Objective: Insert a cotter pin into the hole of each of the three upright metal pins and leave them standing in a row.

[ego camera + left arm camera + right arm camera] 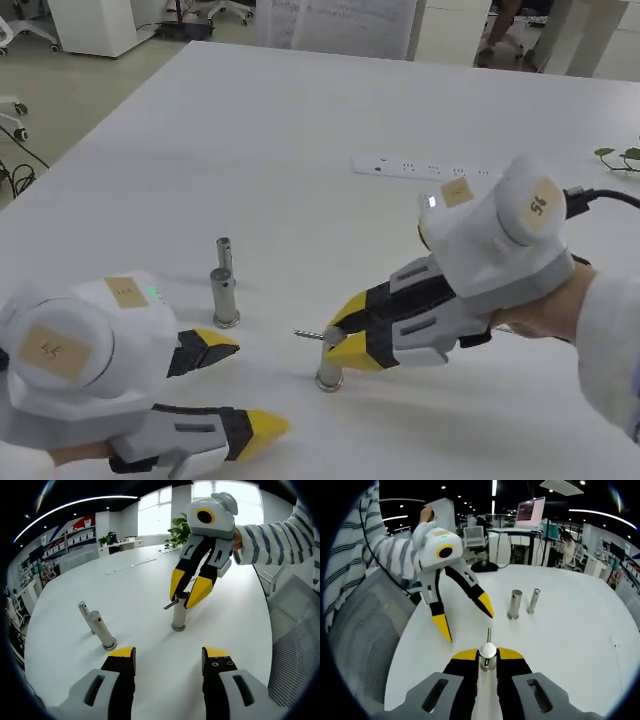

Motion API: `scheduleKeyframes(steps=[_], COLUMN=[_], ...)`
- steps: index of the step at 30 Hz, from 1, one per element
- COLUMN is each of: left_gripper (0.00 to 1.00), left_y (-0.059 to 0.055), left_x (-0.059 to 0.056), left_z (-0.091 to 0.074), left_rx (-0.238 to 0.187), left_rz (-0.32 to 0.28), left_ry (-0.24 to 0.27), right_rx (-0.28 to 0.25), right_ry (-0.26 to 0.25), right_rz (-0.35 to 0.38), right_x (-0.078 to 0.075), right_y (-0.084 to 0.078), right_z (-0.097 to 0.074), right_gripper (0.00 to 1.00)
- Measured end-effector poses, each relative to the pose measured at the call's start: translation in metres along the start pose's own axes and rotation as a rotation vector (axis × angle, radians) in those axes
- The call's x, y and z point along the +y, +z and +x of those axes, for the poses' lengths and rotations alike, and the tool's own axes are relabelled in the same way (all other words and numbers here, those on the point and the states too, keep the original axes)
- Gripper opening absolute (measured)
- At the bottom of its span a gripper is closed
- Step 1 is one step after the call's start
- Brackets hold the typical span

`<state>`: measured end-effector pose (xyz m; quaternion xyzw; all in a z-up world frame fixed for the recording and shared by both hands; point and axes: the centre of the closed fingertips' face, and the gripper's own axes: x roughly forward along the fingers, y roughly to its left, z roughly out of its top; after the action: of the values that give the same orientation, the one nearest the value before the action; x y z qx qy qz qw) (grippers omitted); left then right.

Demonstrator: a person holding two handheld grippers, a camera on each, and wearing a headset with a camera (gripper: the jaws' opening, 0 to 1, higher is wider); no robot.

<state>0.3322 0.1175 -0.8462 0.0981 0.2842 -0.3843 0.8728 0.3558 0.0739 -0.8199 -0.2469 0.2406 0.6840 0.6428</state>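
Right tool (340, 333) clamped on top of metal pin (330, 376) | left tool (255, 385) open, empty | cotter pin (307, 334) likely light, slippery; pinch its protruding end

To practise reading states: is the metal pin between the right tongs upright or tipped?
Upright: the metal pin stands on its base on the table, right tongs gripping its top.

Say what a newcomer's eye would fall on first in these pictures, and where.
The right gripper strikes first, yellow-tipped jaws closed around the top of a metal pin near the middle of the white table, a cotter pin jutting sideways from it. The left gripper hangs open at lower left, two more metal pins standing beyond it.
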Motion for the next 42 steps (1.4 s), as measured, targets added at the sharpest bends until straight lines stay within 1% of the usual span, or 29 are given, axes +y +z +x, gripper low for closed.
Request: scheduleKeyframes(steps=[2, 4, 7, 11, 14, 17, 20, 21, 22, 24, 27, 29, 32, 34, 39, 42], left_gripper=[0.55, 0.54, 0.54, 0.54, 0.54, 0.54, 0.54, 0.54, 0.54, 0.51, 0.51, 0.51, 0.51, 0.51, 0.51, 0.51], left_y=[0.0, 0.001, -0.001, -0.001, 0.0, 0.002, 0.002, 0.0, 0.0, -0.003, -0.007, -0.007, -0.009, -0.01, -0.012, -0.014], left_x=[0.0, 0.002, 0.005, 0.011, 0.016, 0.02, 0.024, 0.027, 0.029, 0.029, 0.028, 0.028, 0.028, 0.027, 0.027, 0.028], left_z=[-0.001, -0.002, -0.004, -0.007, -0.009, -0.011, -0.012, -0.012, -0.012, -0.012, -0.012, -0.012, -0.011, -0.011, -0.012, -0.012], left_rx=[-0.005, -0.013, -0.008, -0.014, -0.021, -0.029, -0.027, -0.023, -0.021, -0.012, 0.006, 0.007, 0.018, 0.023, 0.032, 0.038], left_rz=[-0.004, -0.024, -0.031, -0.049, -0.059, -0.073, -0.086, -0.092, -0.096, -0.103, -0.101, -0.102, -0.125, -0.122, -0.12, -0.121], left_ry=[-0.007, -0.008, -0.001, 0.012, 0.026, 0.041, 0.055, 0.071, 0.077, 0.072, 0.072, 0.072, 0.071, 0.07, 0.068, 0.073], right_rx=[0.003, 0.004, 0.002, 0.0, -0.015, -0.022, -0.033, -0.035, -0.036, -0.039, -0.043, -0.042, -0.043, -0.045, -0.047, -0.039], right_ry=[0.009, 0.013, 0.027, 0.033, 0.045, 0.057, 0.061, 0.059, 0.057, 0.055, 0.063, 0.064, 0.062, 0.061, 0.052, 0.049], right_rz=[-0.042, -0.048, -0.057, -0.056, -0.037, -0.035, -0.019, -0.013, -0.011, -0.004, 0.018, 0.015, 0.021, 0.025, 0.012, -0.002], right_x=[0.0, 0.0, -0.001, -0.004, -0.005, -0.004, -0.004, -0.004, -0.004, -0.004, -0.004, -0.003, -0.003, -0.004, -0.006, -0.006], right_y=[0.001, 0.002, 0.003, 0.003, 0.003, 0.003, 0.005, 0.005, 0.005, 0.006, 0.005, 0.005, 0.005, 0.005, 0.007, 0.007], right_z=[0.0, 0.001, 0.002, 0.002, 0.001, 0.0, 0.0, 0.0, 0.001, 0.001, 0.001, 0.002, 0.002, 0.002, 0.002, 0.002], right_gripper=[0.12, 0.12, 0.13, 0.13, 0.13, 0.13, 0.13, 0.13, 0.13, 0.13, 0.14, 0.14, 0.15, 0.15, 0.19, 0.21])
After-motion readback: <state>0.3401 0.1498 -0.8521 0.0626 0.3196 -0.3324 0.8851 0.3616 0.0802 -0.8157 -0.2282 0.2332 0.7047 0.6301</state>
